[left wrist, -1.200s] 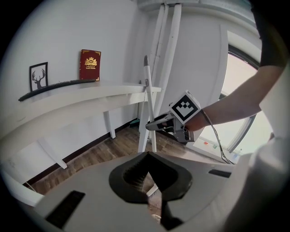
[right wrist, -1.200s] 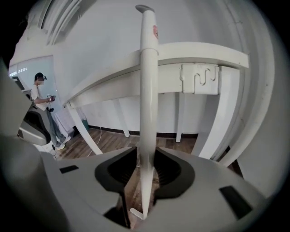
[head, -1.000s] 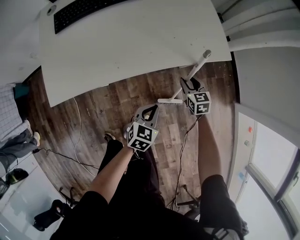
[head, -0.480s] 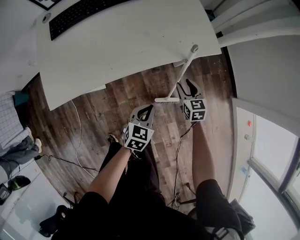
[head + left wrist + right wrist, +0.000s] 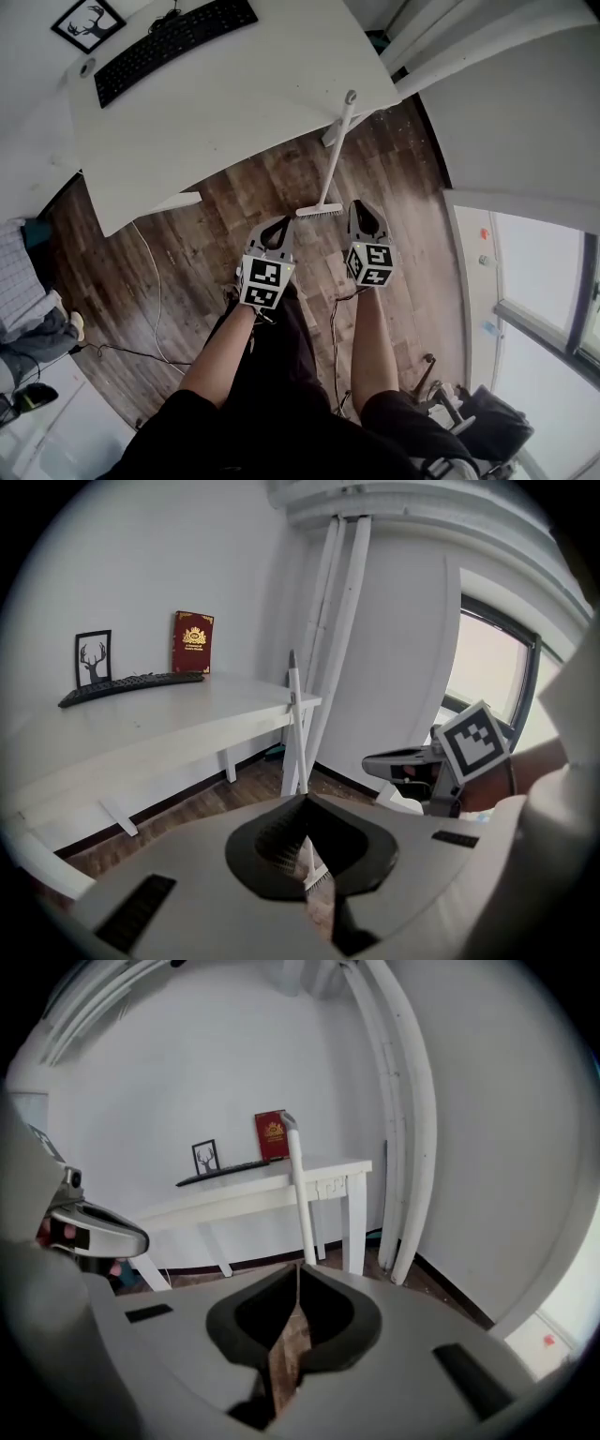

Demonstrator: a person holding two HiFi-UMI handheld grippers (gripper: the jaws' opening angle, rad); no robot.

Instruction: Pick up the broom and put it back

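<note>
A framed deer picture is seen at the desk's far left corner, with a black keyboard laid along the far edge beside it. In the left gripper view a red book is stood upright against the wall just right of the picture. A thin cable is trailed over the wooden floor below the desk's near edge.

The left gripper is held over the floor, short of the desk's near edge. Its jaws are shown brought together at the tips in its own view, and nothing is gripped. The broom is only seen beyond them, through the hollow behind the tips.

The broom is stood nearly upright at the desk's near right corner. Its handle is leaned against the desk's edge there, and its white head is rested on the floor. The head is placed just ahead of the two grippers and between them, touched by neither.

The right gripper is held just right of the broom's head, level with the left one. Its jaws have just been closing and are shown met at the tips, with nothing between them. The broom's handle is seen beyond them, in front of the desk's leg.
</note>
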